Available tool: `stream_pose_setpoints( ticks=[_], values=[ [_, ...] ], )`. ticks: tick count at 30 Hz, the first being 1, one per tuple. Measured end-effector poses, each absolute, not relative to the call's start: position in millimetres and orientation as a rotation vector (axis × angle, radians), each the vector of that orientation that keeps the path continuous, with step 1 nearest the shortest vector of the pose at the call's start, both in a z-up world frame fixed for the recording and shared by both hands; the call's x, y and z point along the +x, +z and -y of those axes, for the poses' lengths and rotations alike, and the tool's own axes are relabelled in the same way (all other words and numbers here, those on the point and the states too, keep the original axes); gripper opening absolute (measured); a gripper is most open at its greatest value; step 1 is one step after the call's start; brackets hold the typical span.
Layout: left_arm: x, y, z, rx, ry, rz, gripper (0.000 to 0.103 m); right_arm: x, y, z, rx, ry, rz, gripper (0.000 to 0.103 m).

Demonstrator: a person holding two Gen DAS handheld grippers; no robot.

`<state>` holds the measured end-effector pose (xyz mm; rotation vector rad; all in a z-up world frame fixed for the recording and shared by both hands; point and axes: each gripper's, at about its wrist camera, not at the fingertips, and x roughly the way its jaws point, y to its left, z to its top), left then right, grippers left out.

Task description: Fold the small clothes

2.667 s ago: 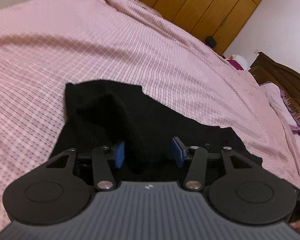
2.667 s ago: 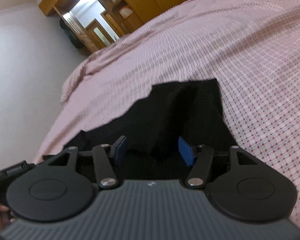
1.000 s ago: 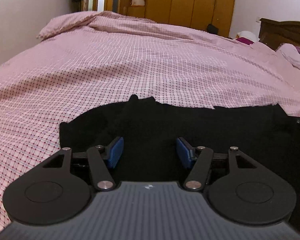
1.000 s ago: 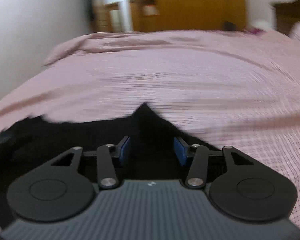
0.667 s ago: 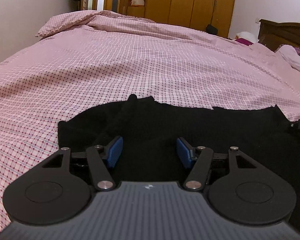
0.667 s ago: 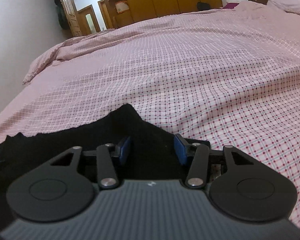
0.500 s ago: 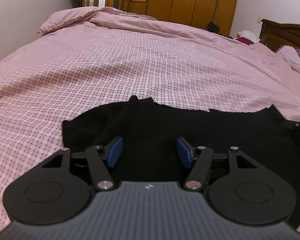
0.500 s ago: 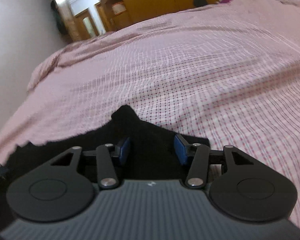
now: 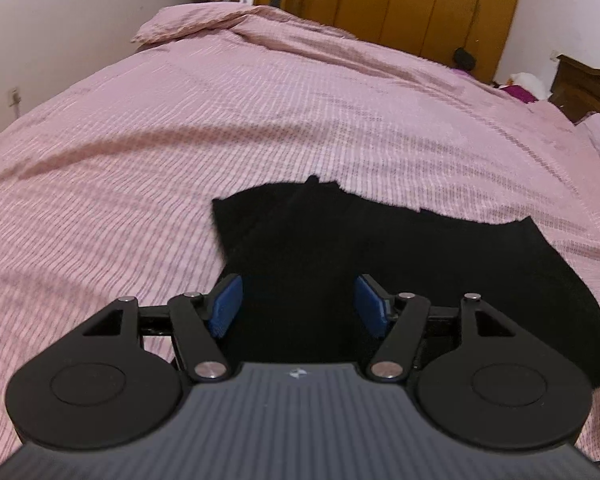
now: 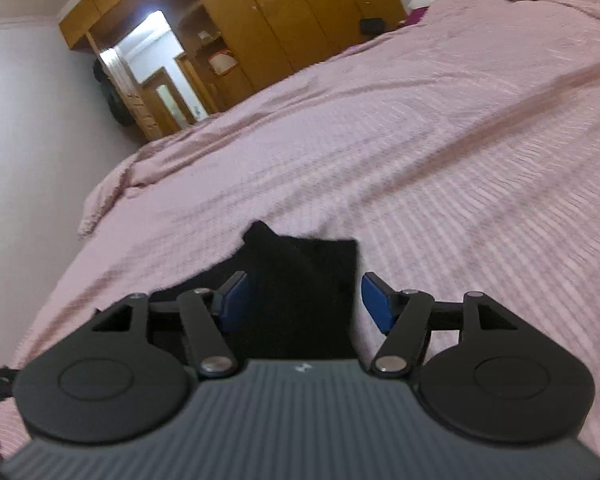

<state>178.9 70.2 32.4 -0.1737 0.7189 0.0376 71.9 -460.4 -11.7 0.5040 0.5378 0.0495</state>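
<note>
A black garment (image 9: 380,264) lies flat on a pink checked bed (image 9: 260,128). Its near edge is hidden under both gripper housings, and its dark cloth swallows most fold lines, so what kind of garment it is cannot be told. In the right wrist view only one corner of it (image 10: 300,276) shows, and the bedcover there is smeared by motion blur. At the right edge of the left wrist view a dark and blue scrap is cut off by the frame.

Half a second ago both cameras sat lower and closer over the cloth; now more bedcover shows around it, and the right view has rolled so the wardrobe (image 10: 284,20) leans.

The left gripper (image 9: 300,304) is angled down over the garment's left part, its jaws just widened, blue pads (image 9: 226,305) apart and clear of the cloth. The right gripper (image 10: 306,304) hangs over the garment's right corner, its jaws also just widened; its pads (image 10: 376,306) press on nothing. Both are released and empty.
</note>
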Motion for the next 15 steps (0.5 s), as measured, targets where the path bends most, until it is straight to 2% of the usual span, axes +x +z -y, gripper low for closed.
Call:
stream_pose_setpoints(
  ticks=[6, 13, 14, 15],
  values=[
    [159, 29, -67, -0.177, 0.073, -0.757, 0.078, 53, -29, 469, 0.531, 0.05, -0.596, 0.066],
    [151, 15, -65, -0.152, 0.087, -0.797, 0.078, 42, -57, 466, 0.591, 0.093, -0.606, 0.066],
    [151, 13, -65, -0.149, 0.088, -0.8, 0.078, 43, -61, 466, 0.598, 0.099, -0.6, 0.068],
    [151, 11, -65, -0.148, 0.091, -0.806, 0.078, 44, -65, 467, 0.62, 0.119, -0.591, 0.074]
  ],
)
